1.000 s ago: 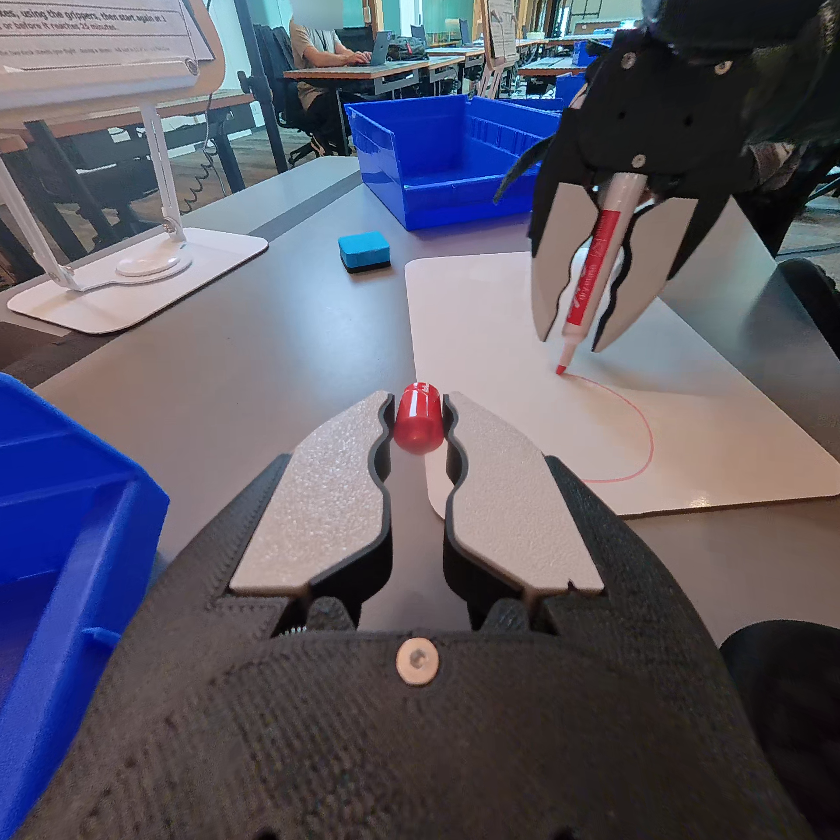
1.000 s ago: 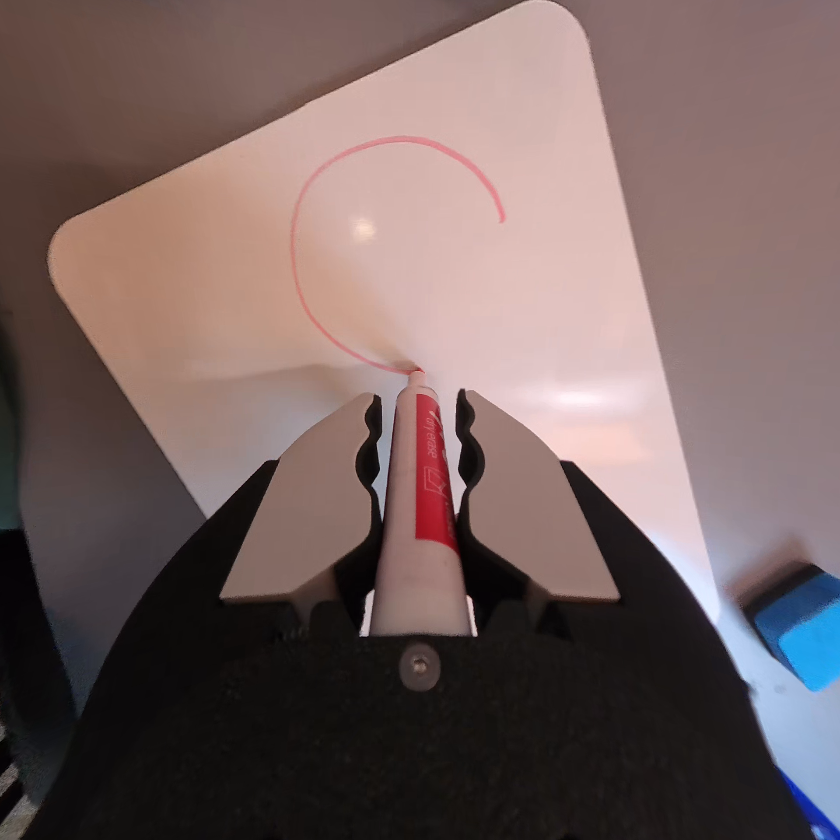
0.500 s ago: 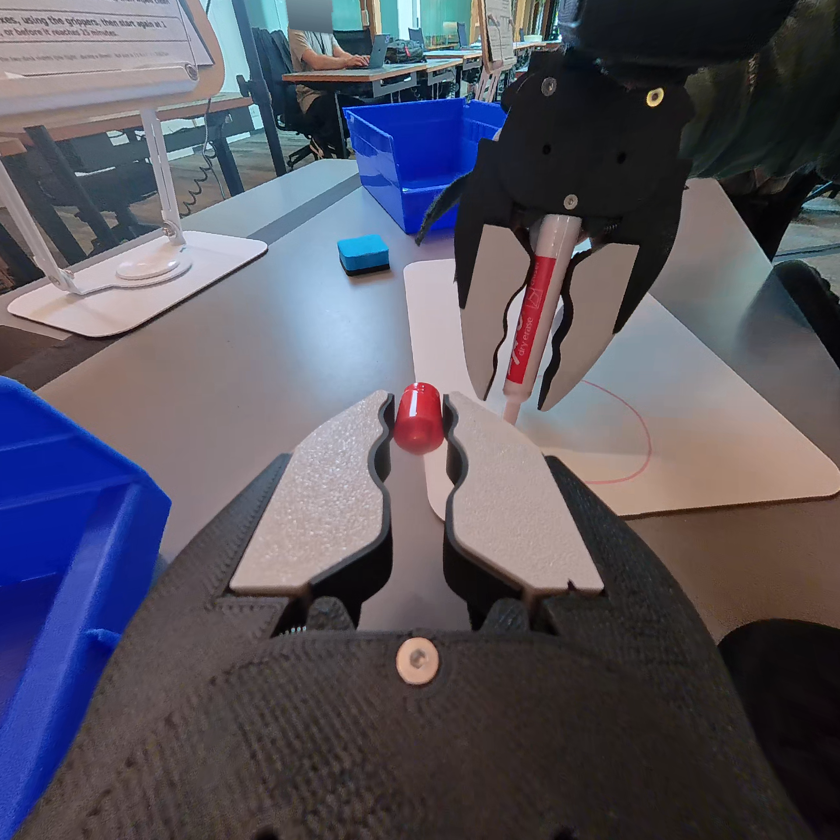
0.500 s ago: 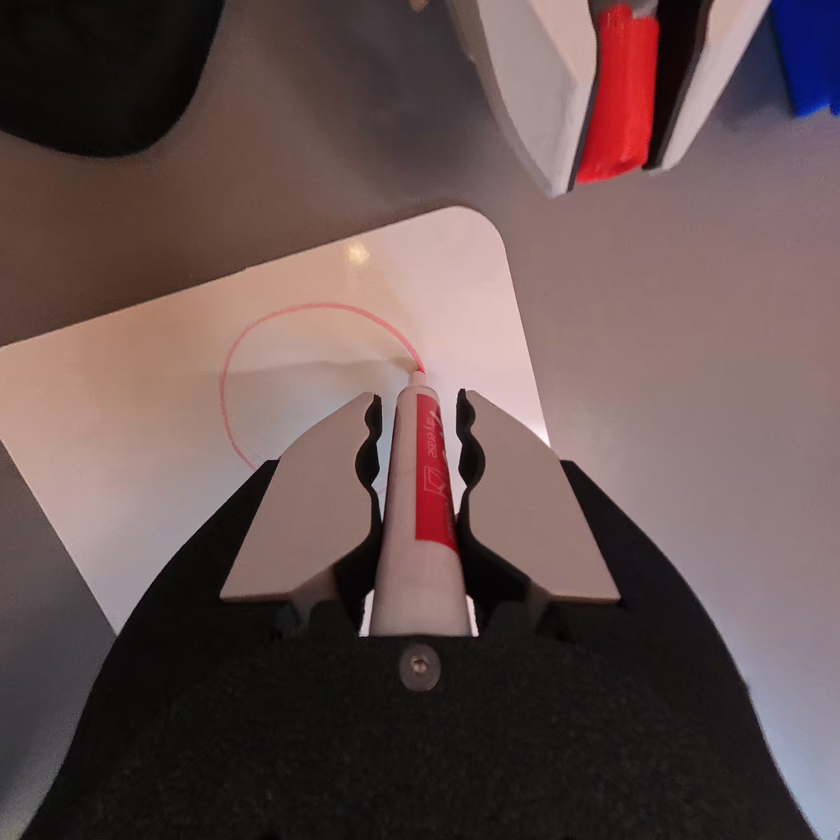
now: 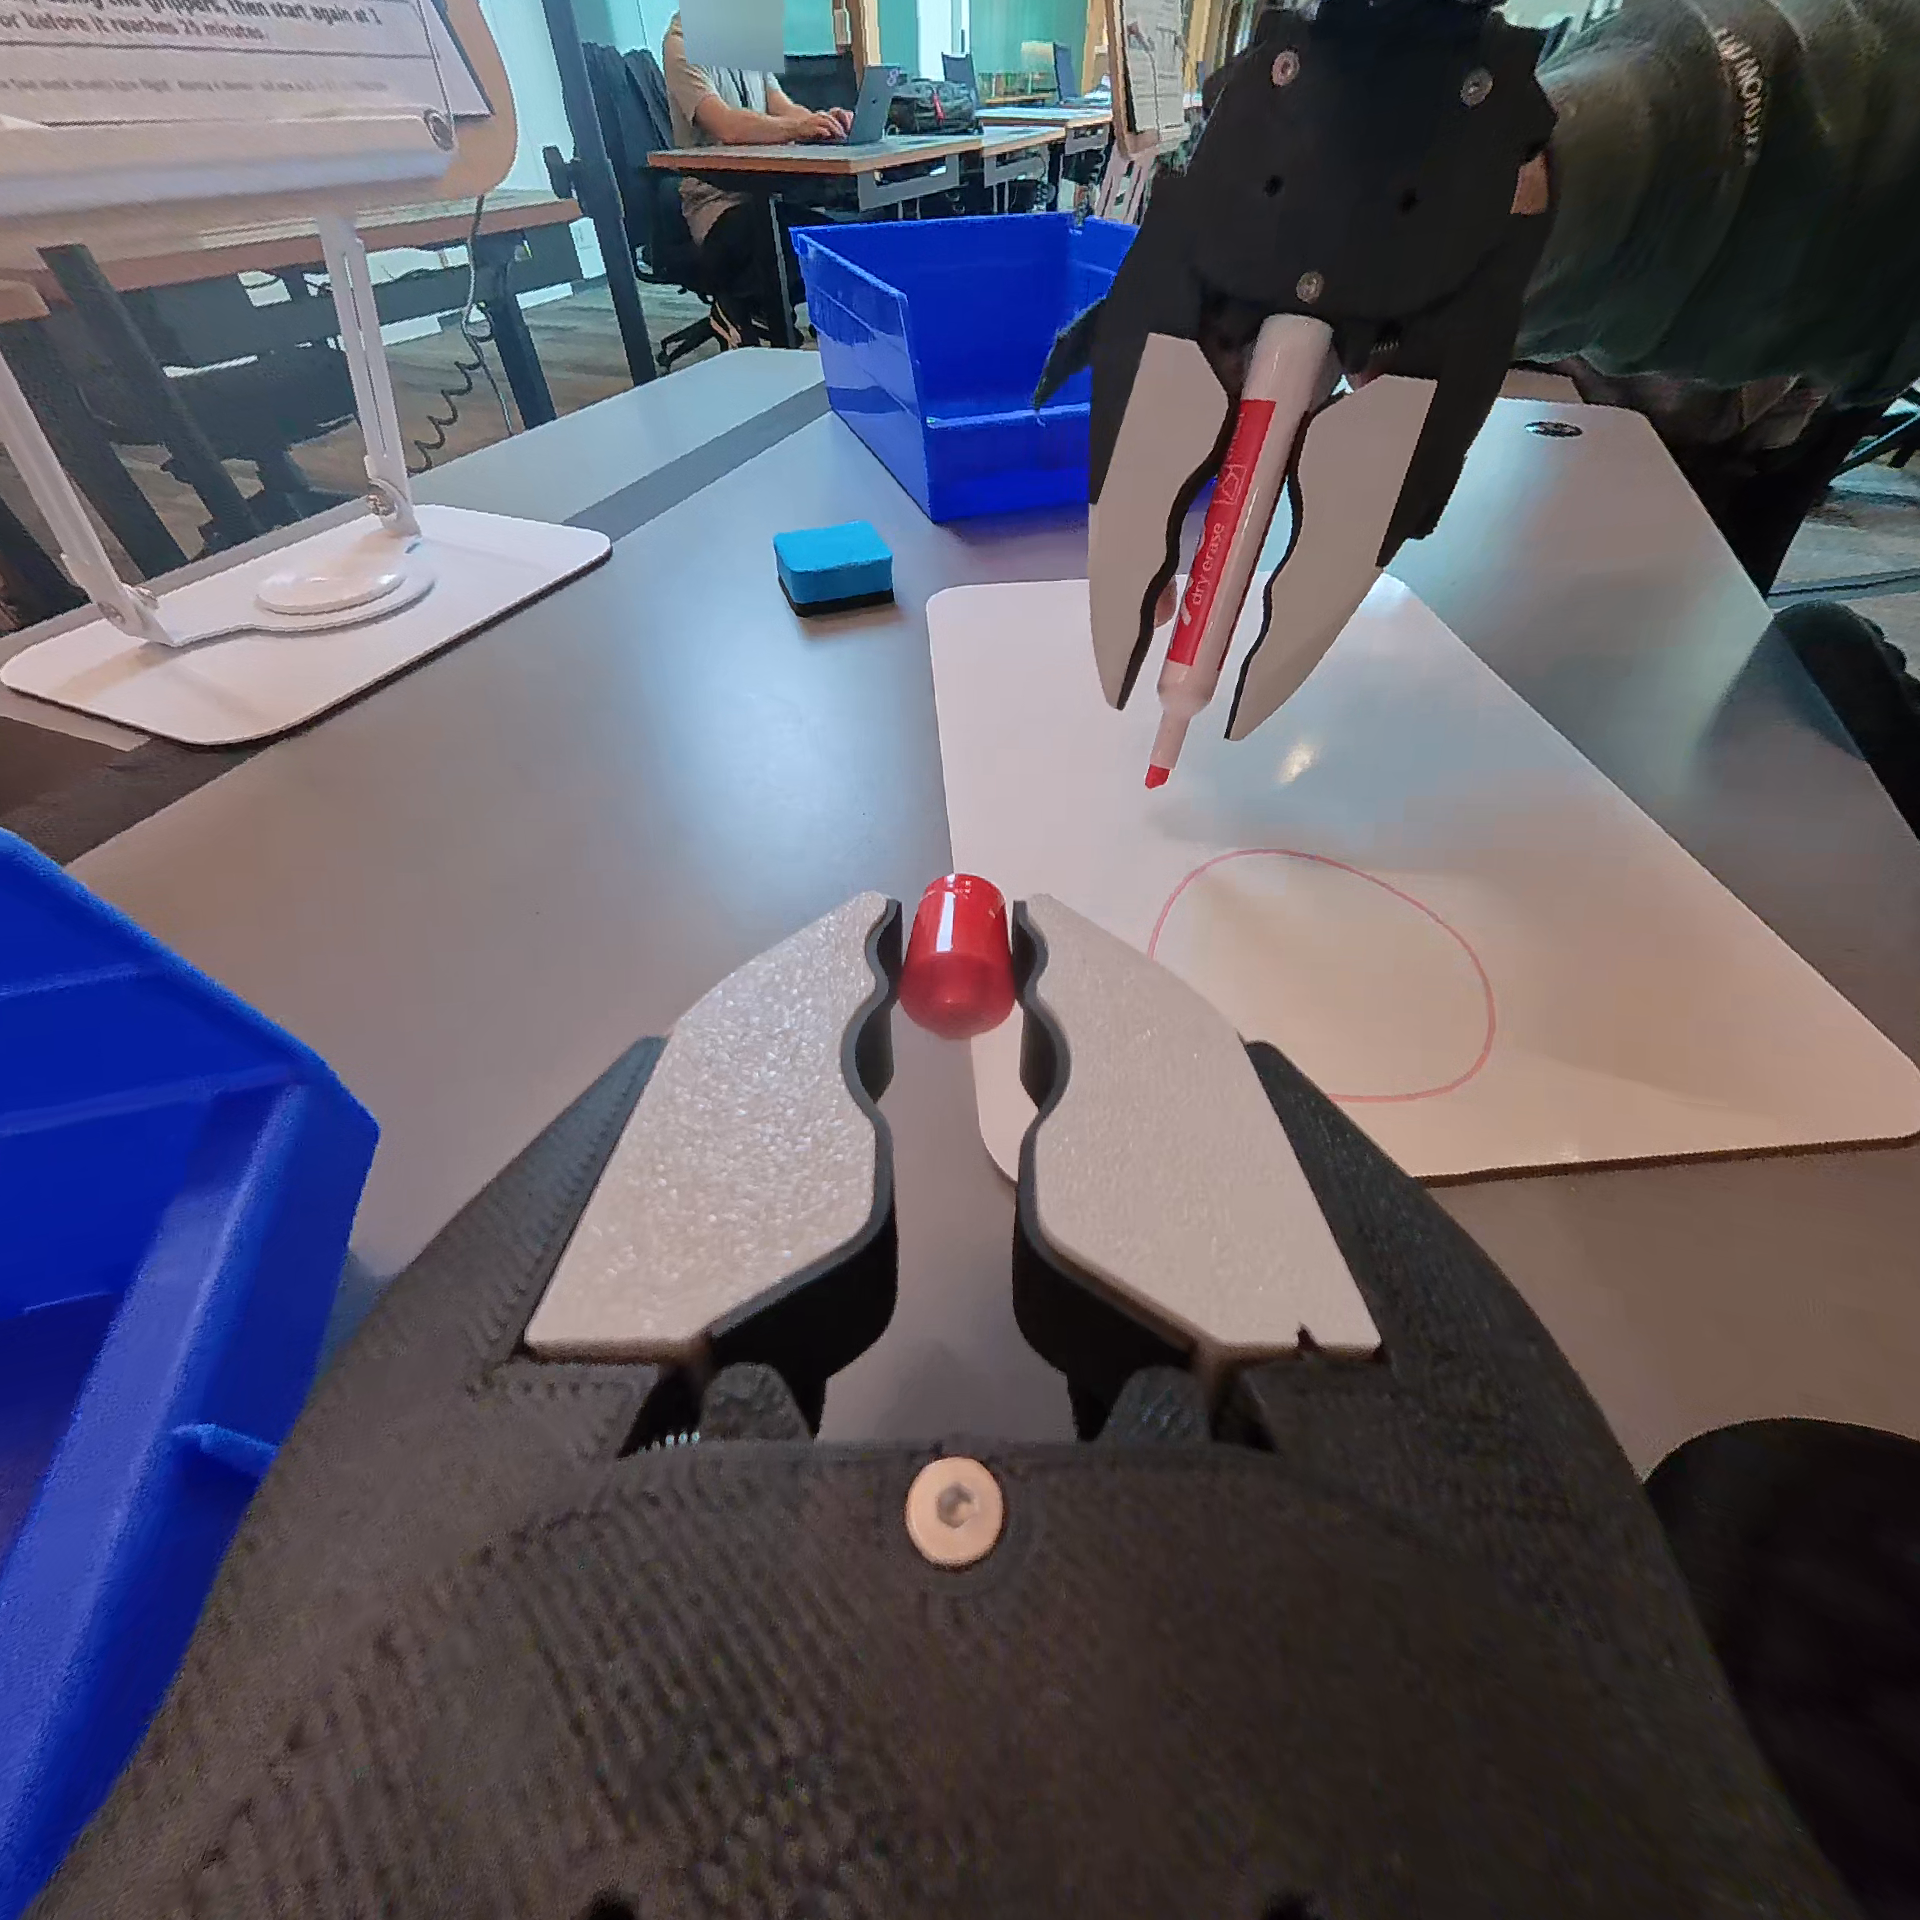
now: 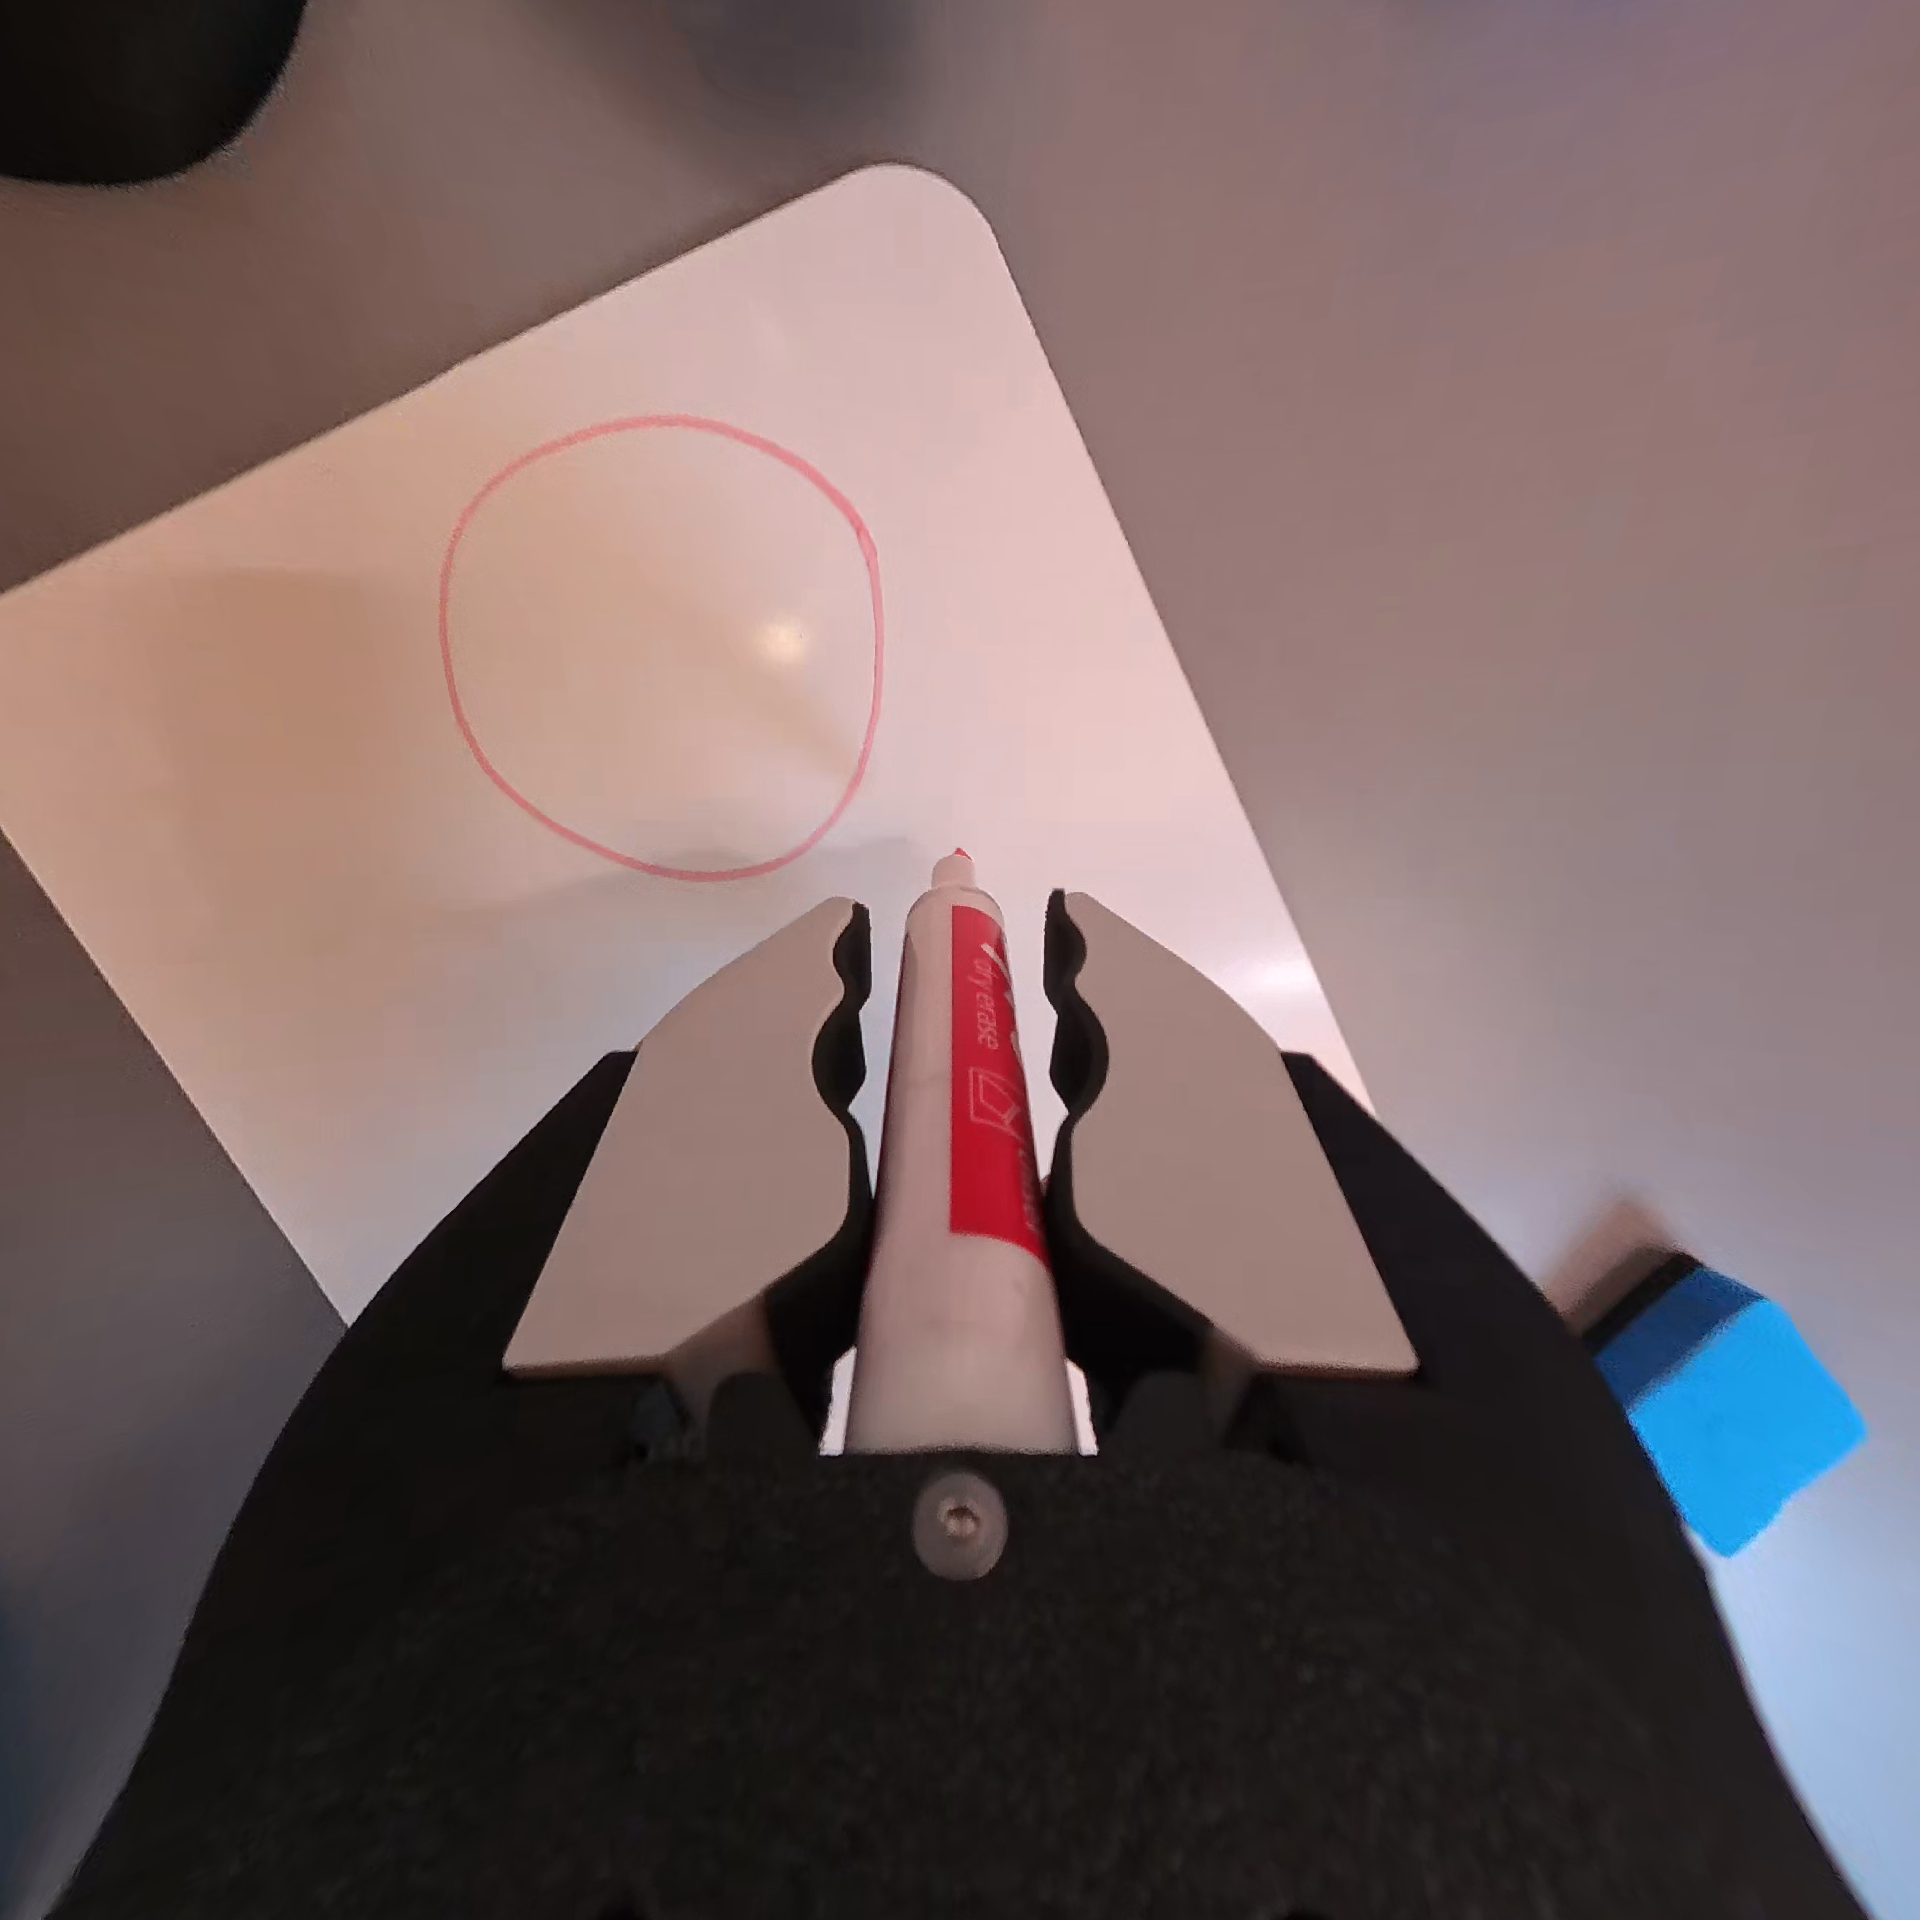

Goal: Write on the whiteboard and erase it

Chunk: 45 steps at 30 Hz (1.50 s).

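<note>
Above the whiteboard (image 5: 1558,831) on the bench (image 5: 571,831), the right hand-held gripper (image 5: 1179,717) clamps the light, rigid, slippery marker (image 5: 1216,561) mid-barrel, while the left hand-held gripper (image 5: 954,914) pinches its cap (image 5: 954,956).

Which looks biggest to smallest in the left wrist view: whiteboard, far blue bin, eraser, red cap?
1. whiteboard
2. far blue bin, though partly hidden by the right gripper
3. eraser and red cap: they look about alike, and the cap sits nearer the camera in the left gripper, so no ranking.
</note>
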{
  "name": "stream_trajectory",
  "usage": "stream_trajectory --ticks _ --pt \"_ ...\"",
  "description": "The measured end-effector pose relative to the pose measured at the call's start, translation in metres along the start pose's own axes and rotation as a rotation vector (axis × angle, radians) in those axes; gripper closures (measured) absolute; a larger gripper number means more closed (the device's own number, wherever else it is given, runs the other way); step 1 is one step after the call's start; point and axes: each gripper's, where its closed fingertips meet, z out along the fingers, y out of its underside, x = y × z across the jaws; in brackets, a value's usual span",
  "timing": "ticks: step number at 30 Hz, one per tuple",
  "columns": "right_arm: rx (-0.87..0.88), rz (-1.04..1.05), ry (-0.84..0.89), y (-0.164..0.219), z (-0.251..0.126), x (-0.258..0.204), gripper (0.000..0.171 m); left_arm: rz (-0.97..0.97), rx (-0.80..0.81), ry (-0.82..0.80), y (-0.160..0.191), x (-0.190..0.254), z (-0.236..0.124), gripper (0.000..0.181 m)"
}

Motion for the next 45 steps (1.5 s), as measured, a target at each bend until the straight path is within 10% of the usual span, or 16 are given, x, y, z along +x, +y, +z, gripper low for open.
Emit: stream_trajectory --ticks 45 --pt "-0.042 -0.021 -0.015 0.0 0.017 0.008 0.138 -0.004 0.003 0.009 0.0 0.001 0.0 0.161"
